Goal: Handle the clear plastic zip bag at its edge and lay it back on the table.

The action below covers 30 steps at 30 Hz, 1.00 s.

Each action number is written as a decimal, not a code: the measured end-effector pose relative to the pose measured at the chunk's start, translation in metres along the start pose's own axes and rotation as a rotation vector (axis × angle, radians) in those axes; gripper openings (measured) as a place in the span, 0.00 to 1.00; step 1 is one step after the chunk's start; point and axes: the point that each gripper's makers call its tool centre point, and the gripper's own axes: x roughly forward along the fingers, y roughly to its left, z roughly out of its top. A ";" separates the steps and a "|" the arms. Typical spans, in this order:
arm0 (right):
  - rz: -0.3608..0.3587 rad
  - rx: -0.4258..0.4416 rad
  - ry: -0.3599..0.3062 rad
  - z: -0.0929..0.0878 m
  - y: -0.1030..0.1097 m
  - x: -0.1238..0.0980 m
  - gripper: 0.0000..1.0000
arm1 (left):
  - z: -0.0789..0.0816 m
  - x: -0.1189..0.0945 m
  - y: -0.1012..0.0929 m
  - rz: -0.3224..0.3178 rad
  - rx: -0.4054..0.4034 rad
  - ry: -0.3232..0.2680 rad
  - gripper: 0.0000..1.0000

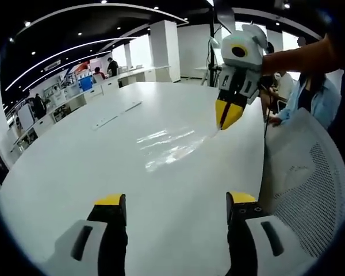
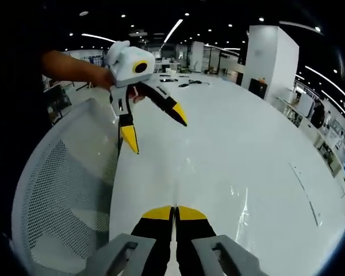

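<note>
The clear zip bag (image 1: 169, 146) lies flat on the white table (image 1: 75, 172), showing mostly as glints. My right gripper (image 1: 221, 123) comes down from the upper right, shut, its yellow tips pinched on the bag's right edge at the table top. In the right gripper view its own jaws (image 2: 173, 214) are pressed together, with faint glints of the bag (image 2: 236, 192) ahead and to the right. My left gripper (image 1: 175, 201) is open, hovering over the table short of the bag. It appears as well in the right gripper view (image 2: 155, 131), held in a hand, jaws spread.
A white mesh chair (image 1: 310, 172) (image 2: 63, 190) stands against the table's edge beside both grippers. A person in a blue shirt (image 1: 313, 98) sits behind it. Thin flat strips (image 1: 103, 122) (image 2: 305, 192) lie farther out on the table. Desks and pillars stand beyond.
</note>
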 end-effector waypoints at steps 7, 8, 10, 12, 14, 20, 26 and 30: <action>0.036 -0.019 0.007 -0.002 0.007 -0.001 0.00 | 0.001 0.004 -0.003 -0.029 0.066 0.005 0.58; 0.040 -0.024 0.009 -0.002 0.008 -0.002 0.00 | 0.000 0.004 -0.003 -0.033 0.077 0.008 0.56; 0.044 -0.034 0.009 -0.001 0.009 -0.002 0.00 | 0.001 0.005 -0.005 -0.043 0.094 0.009 0.54; 0.050 -0.041 0.007 0.000 0.011 -0.003 0.00 | 0.001 0.006 -0.006 -0.047 0.105 0.014 0.52; 0.057 -0.048 0.005 0.001 0.012 -0.004 0.00 | 0.001 0.007 -0.005 -0.051 0.138 0.028 0.50; 0.063 -0.080 0.010 0.004 0.013 -0.006 0.00 | 0.006 0.008 -0.014 -0.072 0.197 0.041 0.41; 0.070 -0.080 0.006 0.005 0.015 -0.007 0.00 | 0.008 0.009 -0.016 -0.098 0.227 0.044 0.32; 0.076 -0.085 0.006 0.004 0.017 -0.007 0.00 | 0.011 0.010 -0.017 -0.107 0.255 0.044 0.28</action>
